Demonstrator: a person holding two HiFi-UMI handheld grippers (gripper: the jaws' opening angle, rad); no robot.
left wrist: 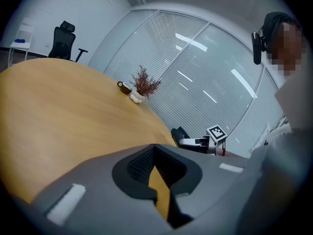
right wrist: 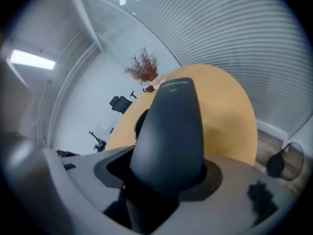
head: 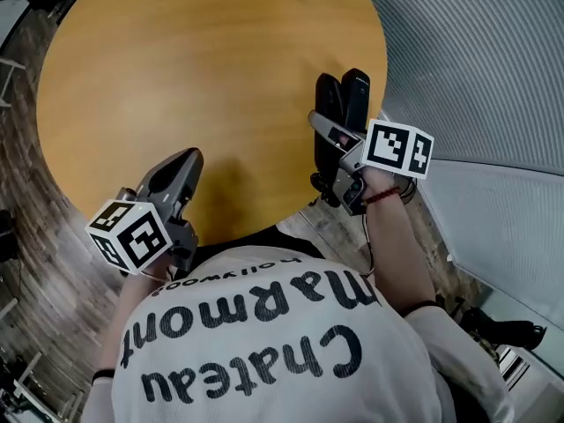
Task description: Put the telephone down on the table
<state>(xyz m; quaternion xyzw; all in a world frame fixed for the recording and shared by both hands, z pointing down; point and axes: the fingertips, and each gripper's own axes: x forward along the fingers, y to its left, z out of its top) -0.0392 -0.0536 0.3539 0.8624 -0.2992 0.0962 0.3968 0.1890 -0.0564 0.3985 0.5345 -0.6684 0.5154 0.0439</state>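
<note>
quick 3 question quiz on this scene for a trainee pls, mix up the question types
1. Which gripper holds the black telephone? A) left B) right C) neither
2. True or false: the left gripper has something between its jaws.
3. Fill in: the small plant stands on the round wooden ____.

Key: 1 B, the right gripper; 2 false; 3 table.

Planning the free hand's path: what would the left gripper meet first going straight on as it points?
Probably the bare round wooden table just ahead of the left gripper; nothing stands between, though its height above the top is unclear.
</note>
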